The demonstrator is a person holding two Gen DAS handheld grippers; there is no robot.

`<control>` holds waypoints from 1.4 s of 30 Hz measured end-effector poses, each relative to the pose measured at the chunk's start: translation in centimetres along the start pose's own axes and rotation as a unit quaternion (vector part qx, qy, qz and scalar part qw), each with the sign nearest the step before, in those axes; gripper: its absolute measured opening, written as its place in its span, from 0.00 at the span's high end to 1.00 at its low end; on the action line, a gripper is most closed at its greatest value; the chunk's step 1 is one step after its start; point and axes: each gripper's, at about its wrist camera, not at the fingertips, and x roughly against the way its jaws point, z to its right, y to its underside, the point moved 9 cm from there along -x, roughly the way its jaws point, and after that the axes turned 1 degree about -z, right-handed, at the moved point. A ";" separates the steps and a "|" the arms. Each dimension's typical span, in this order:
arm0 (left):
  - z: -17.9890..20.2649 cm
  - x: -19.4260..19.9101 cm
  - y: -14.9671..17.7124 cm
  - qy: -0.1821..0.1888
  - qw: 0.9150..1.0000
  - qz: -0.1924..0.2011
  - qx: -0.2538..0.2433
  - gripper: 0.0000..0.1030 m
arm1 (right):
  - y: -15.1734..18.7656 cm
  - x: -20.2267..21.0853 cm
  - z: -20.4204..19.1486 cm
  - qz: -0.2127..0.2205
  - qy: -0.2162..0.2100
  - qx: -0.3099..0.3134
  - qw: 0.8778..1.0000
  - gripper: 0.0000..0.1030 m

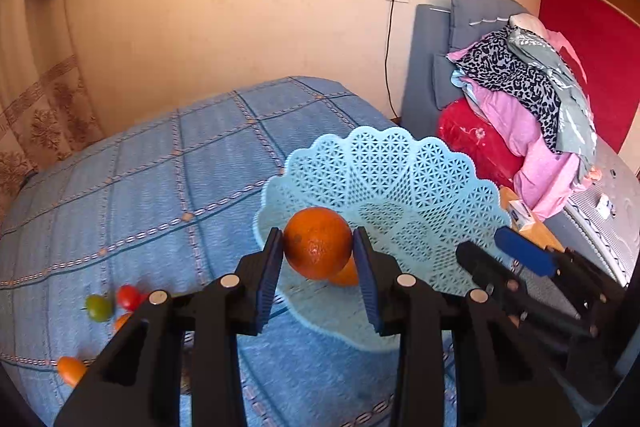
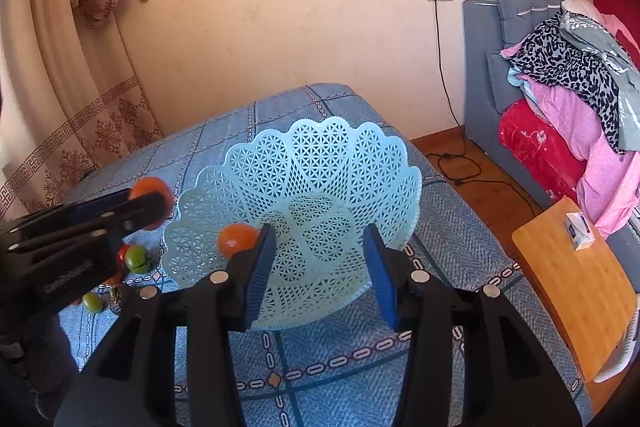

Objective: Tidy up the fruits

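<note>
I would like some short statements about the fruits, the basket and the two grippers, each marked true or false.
1. The left gripper holds an orange between its jaws. True.
2. The right gripper holds a tomato. False: nothing is between its jaws.
3. The basket is red. False: it is light blue.
4. One orange fruit already lies in the basket. True.
5. A green tomato lies on the blue cloth beside the basket. True.
</note>
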 end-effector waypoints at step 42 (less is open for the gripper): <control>-7.2 6.8 2.9 -0.069 0.994 0.040 0.072 0.13 | 0.5 3.5 -3.7 0.009 0.004 0.042 0.999 0.41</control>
